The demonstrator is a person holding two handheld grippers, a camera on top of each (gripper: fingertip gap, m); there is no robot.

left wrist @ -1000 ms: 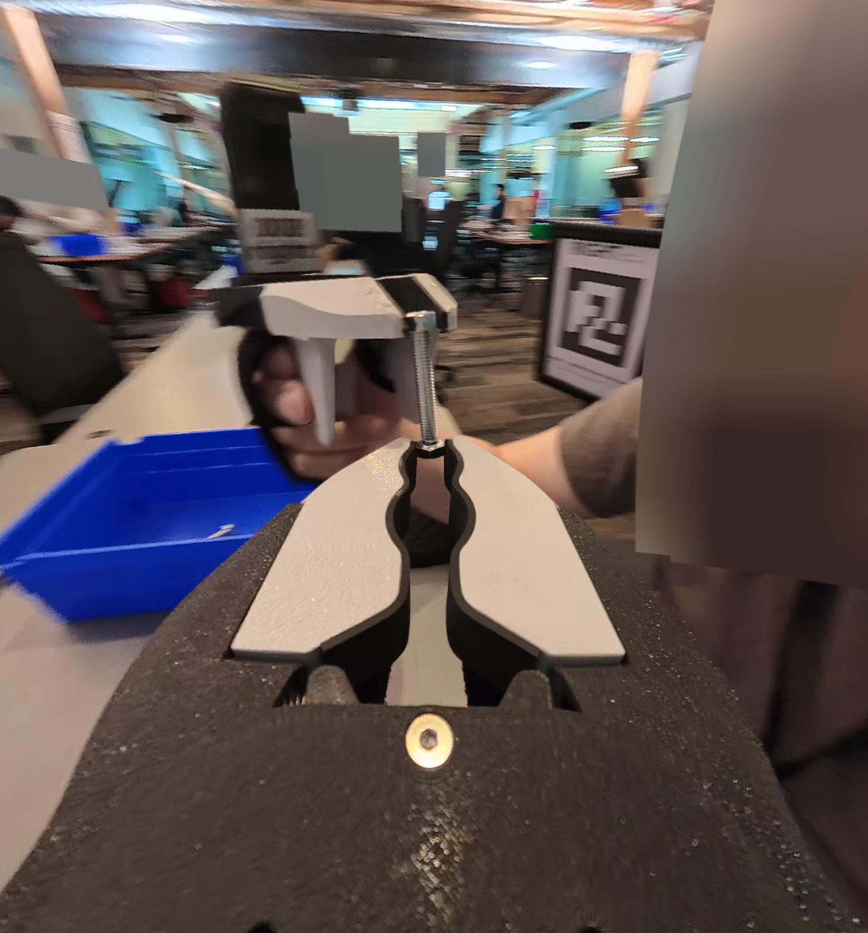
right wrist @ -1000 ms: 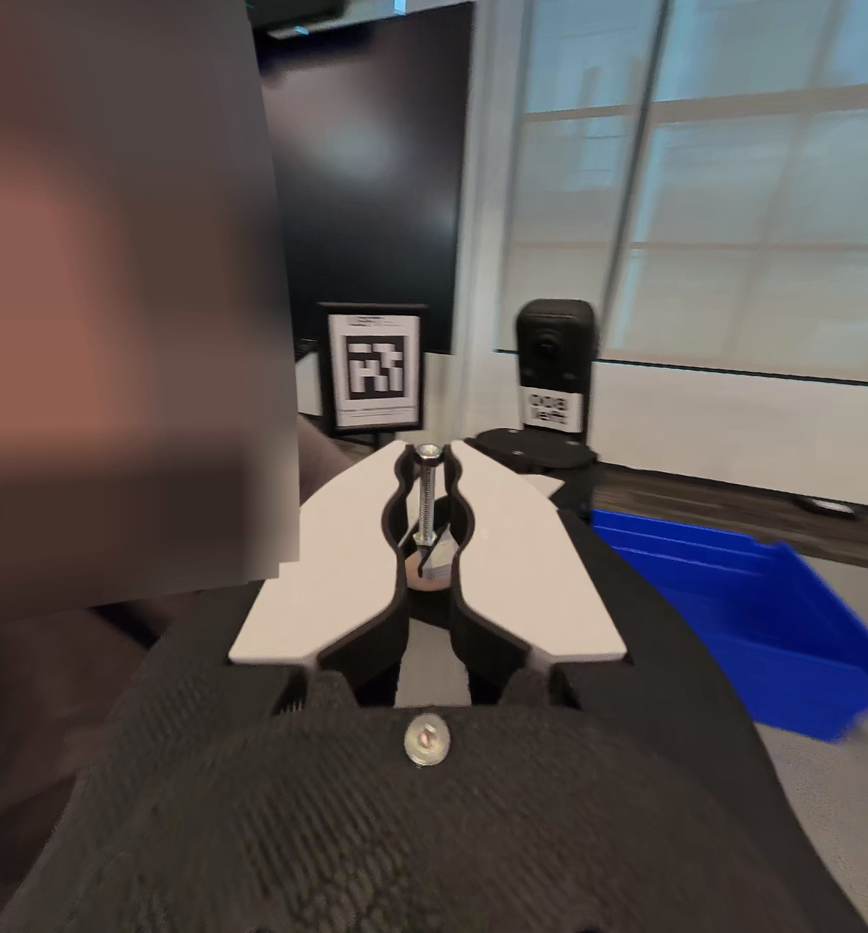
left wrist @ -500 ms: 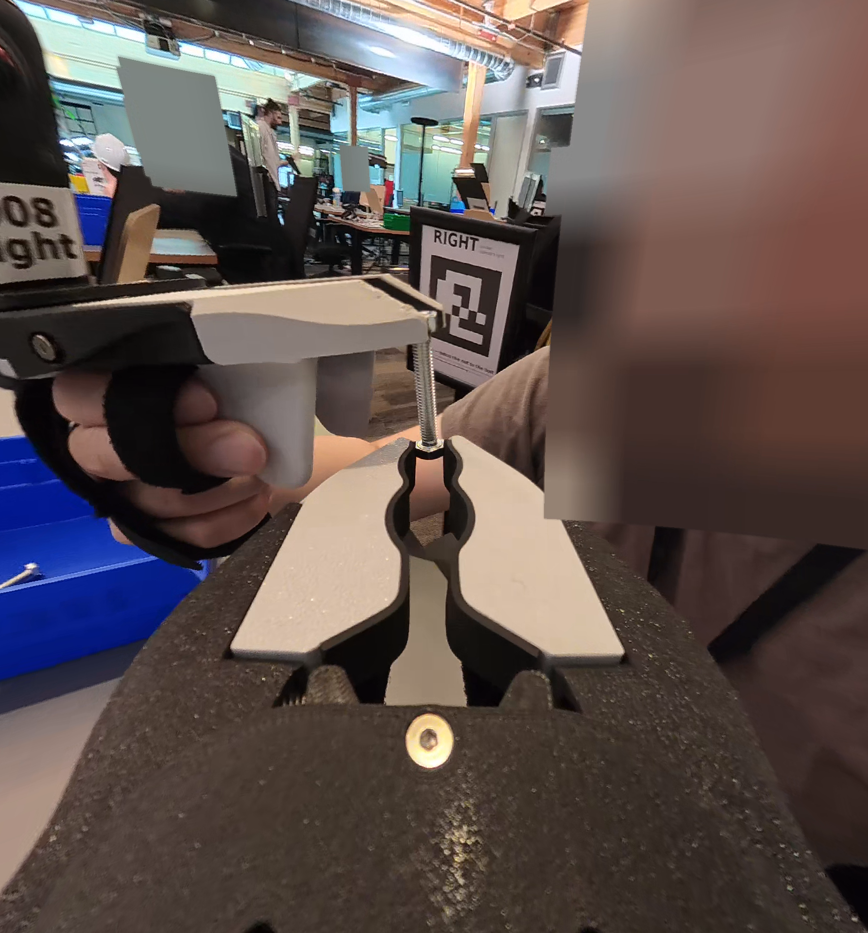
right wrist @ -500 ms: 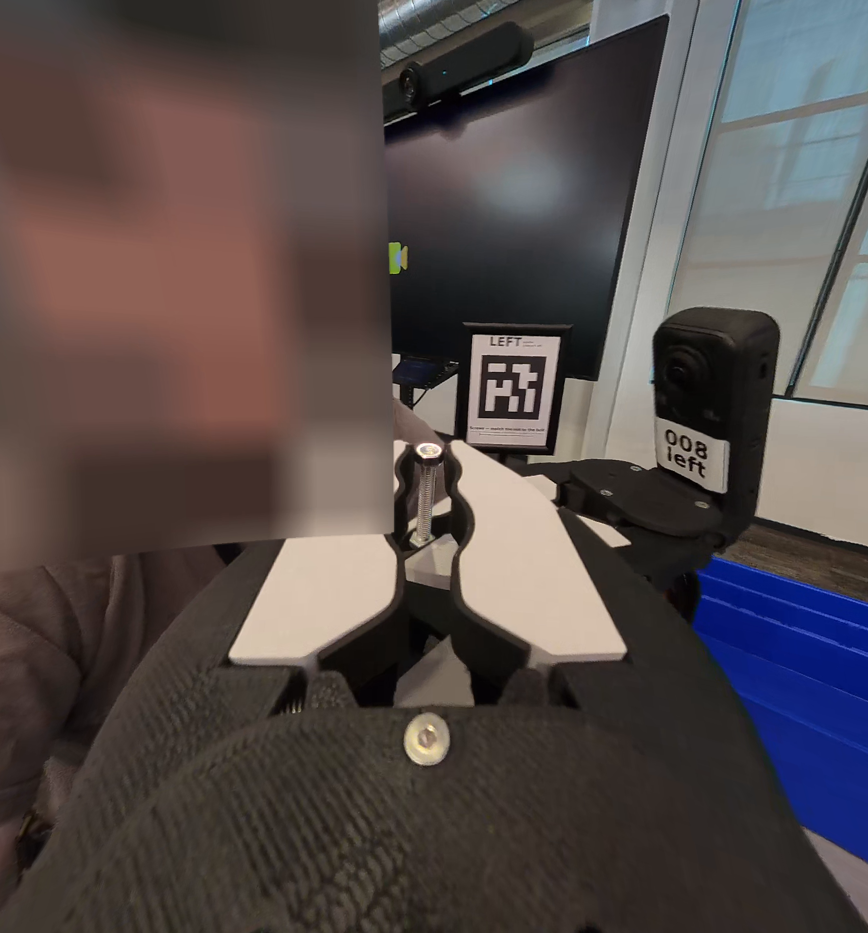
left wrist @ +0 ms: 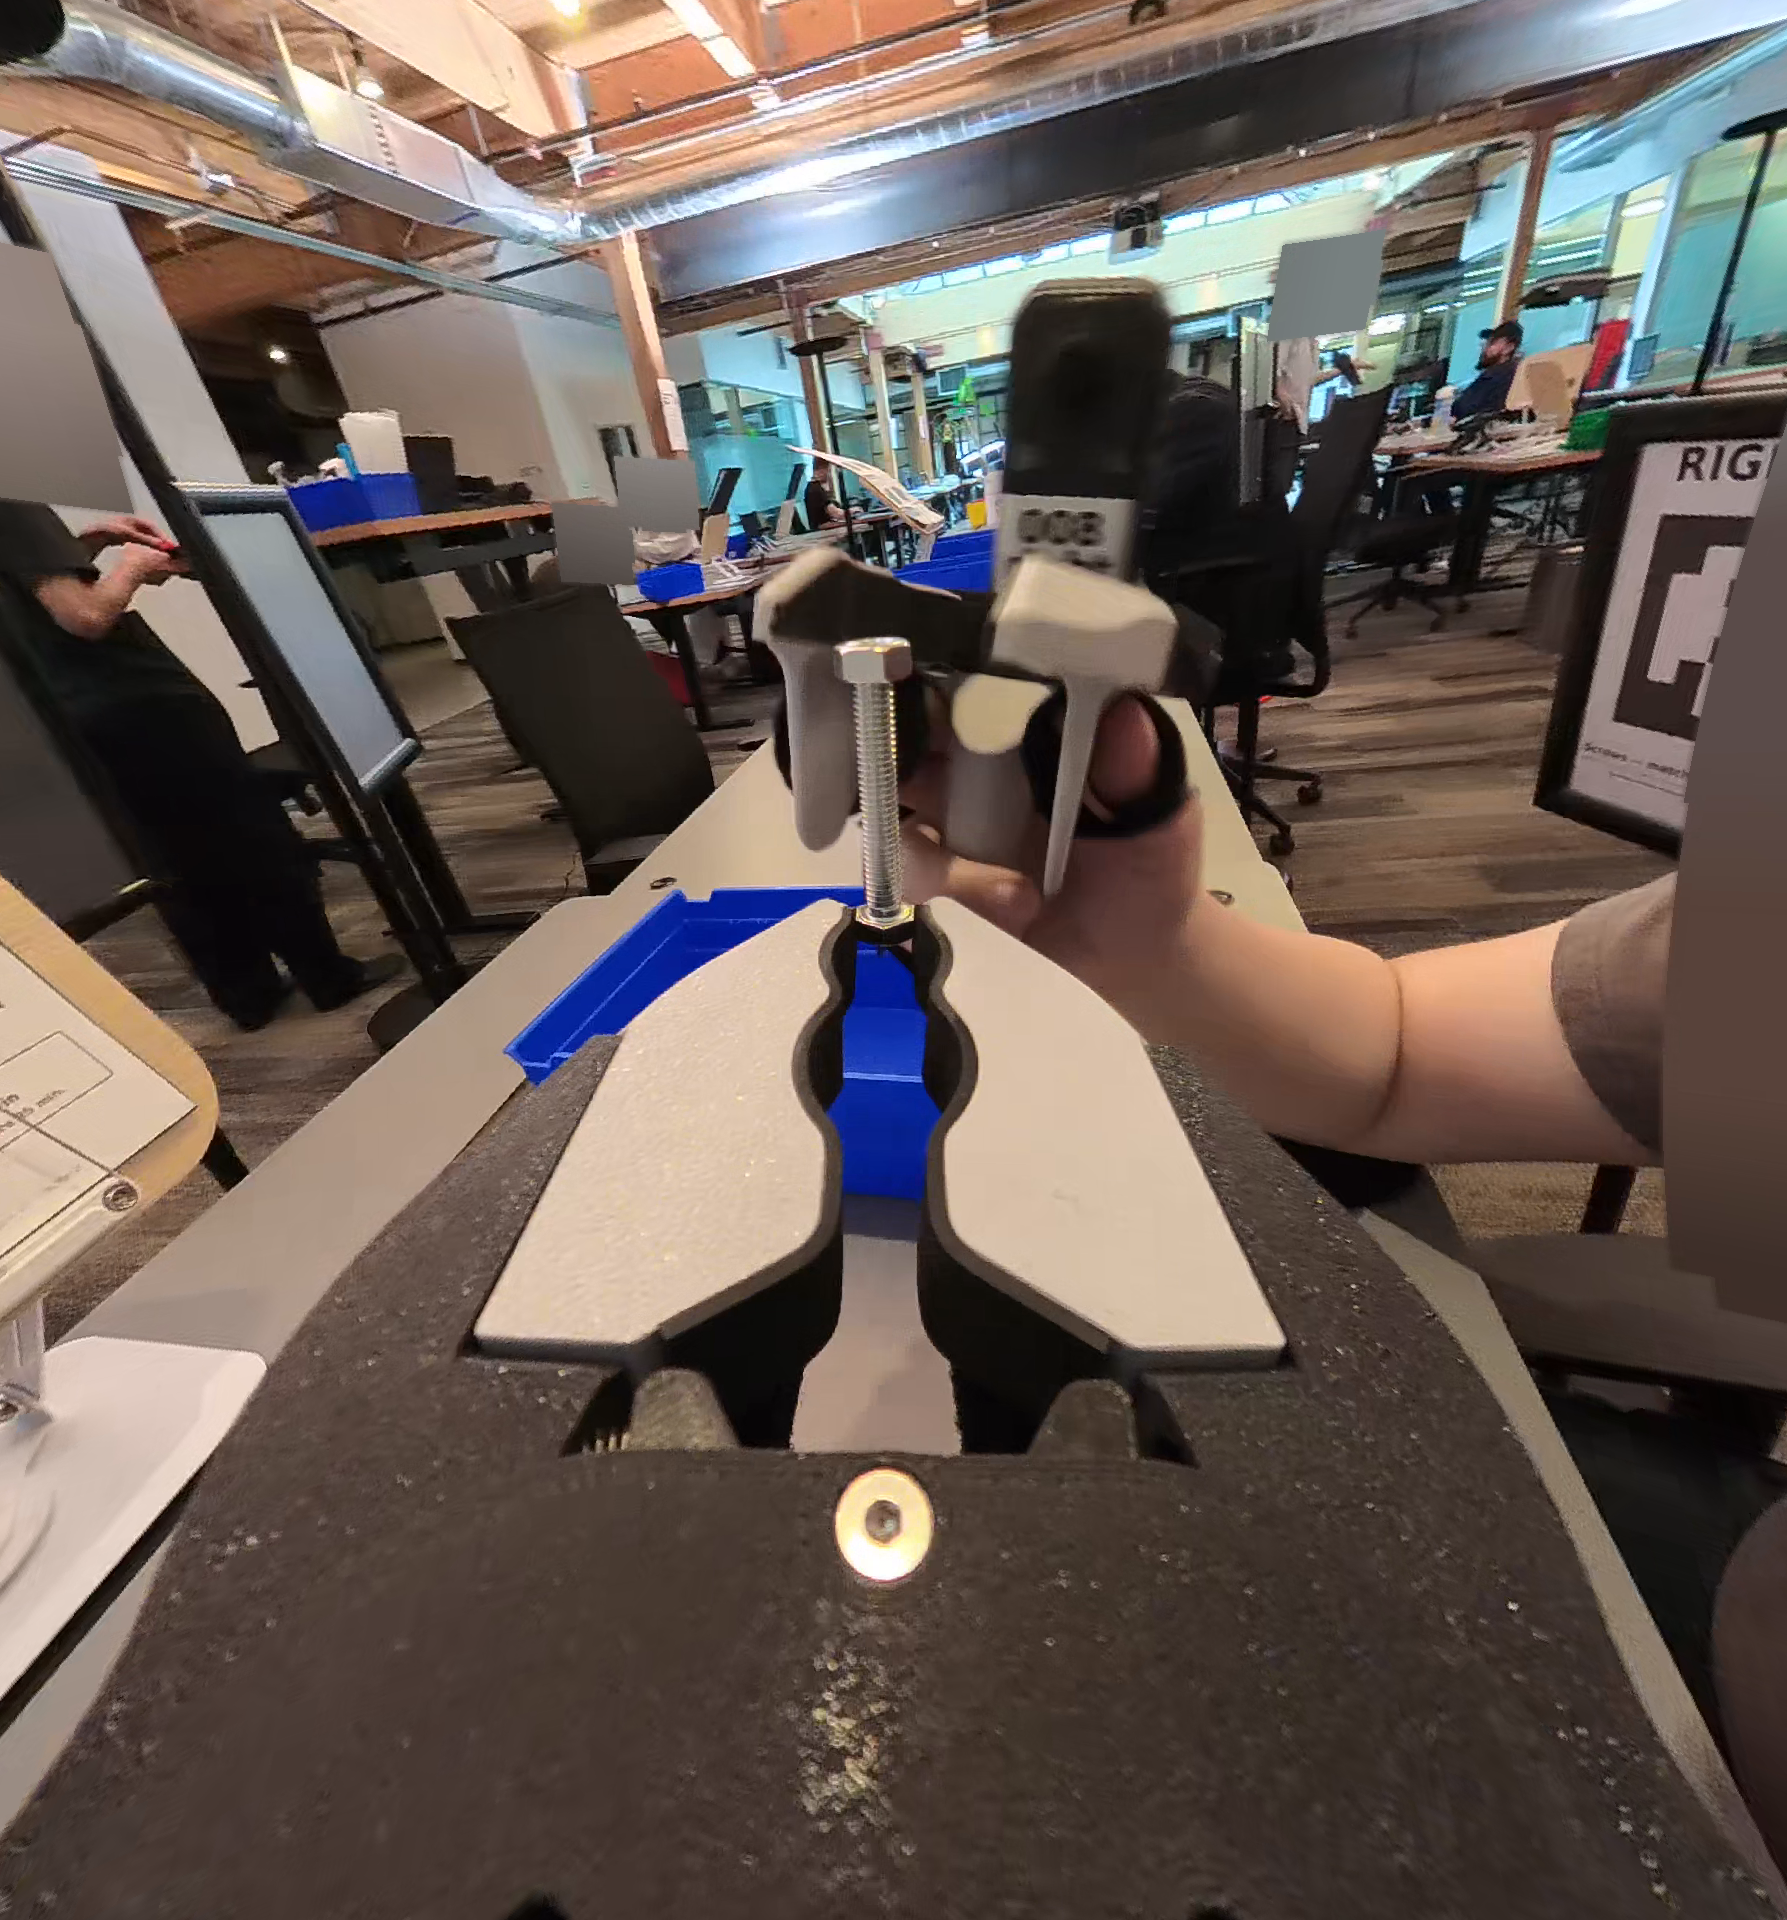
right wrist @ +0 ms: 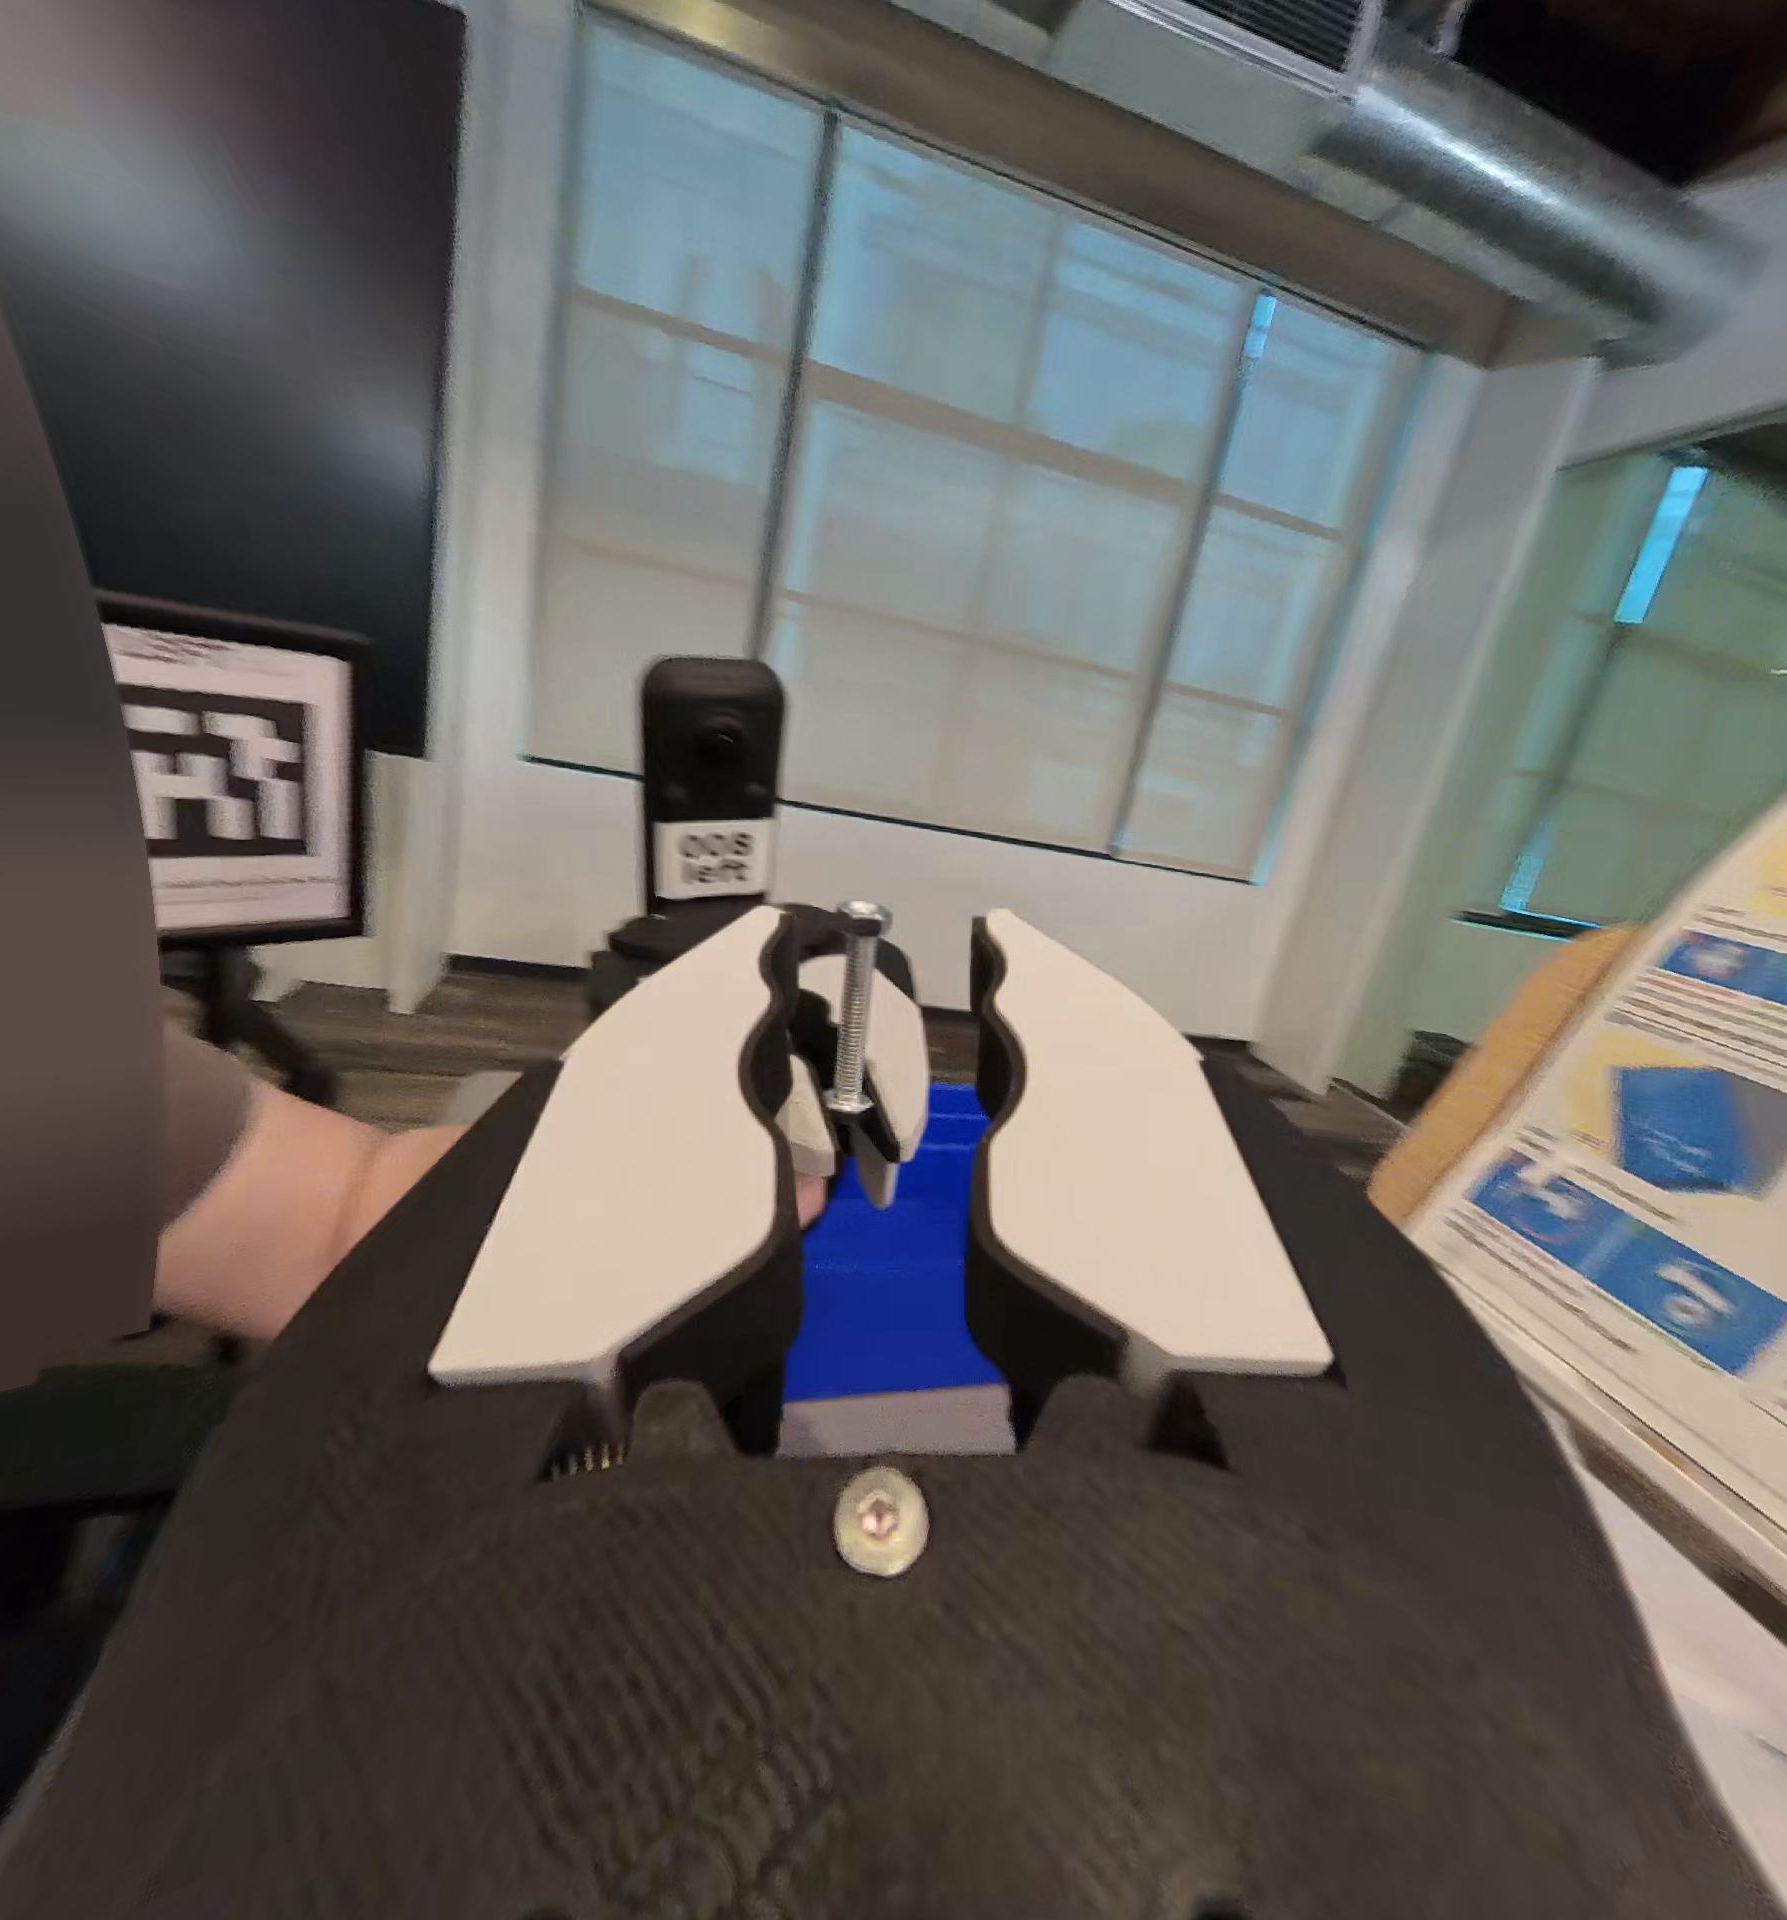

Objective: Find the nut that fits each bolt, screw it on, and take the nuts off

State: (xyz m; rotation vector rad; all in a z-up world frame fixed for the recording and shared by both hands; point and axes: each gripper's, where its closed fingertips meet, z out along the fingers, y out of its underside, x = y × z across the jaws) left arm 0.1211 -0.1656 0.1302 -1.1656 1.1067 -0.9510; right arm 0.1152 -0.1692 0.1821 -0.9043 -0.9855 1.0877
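Note:
My left gripper (left wrist: 884, 914) is shut on a small silver nut (left wrist: 884, 917) at its fingertips. A silver hex-head bolt (left wrist: 881, 790) stands upright out of that nut. My right gripper (right wrist: 878, 925) is open, and the bolt (right wrist: 853, 1008) rises between its two spread fingers without touching them. In the right wrist view the left gripper's fingertips (right wrist: 894, 1101) pinch the nut (right wrist: 847, 1103) at the bolt's lower end. In the left wrist view the right gripper (left wrist: 936, 748) faces me just behind the bolt, held by a hand.
A blue bin (left wrist: 660, 966) sits on the grey table (left wrist: 349, 1195) below both grippers; it also shows in the right wrist view (right wrist: 868, 1299). An instruction board (left wrist: 27, 1091) stands left, a marker sign (left wrist: 1689, 644) right. The person's forearm (left wrist: 1284, 1029) reaches in from the right. About 5 cm separates my left fingertips from my right.
My right gripper has opened and let go of the bolt's head. The bolt stays upright in the nut held by my left gripper. Both grippers have swung over the blue bin.

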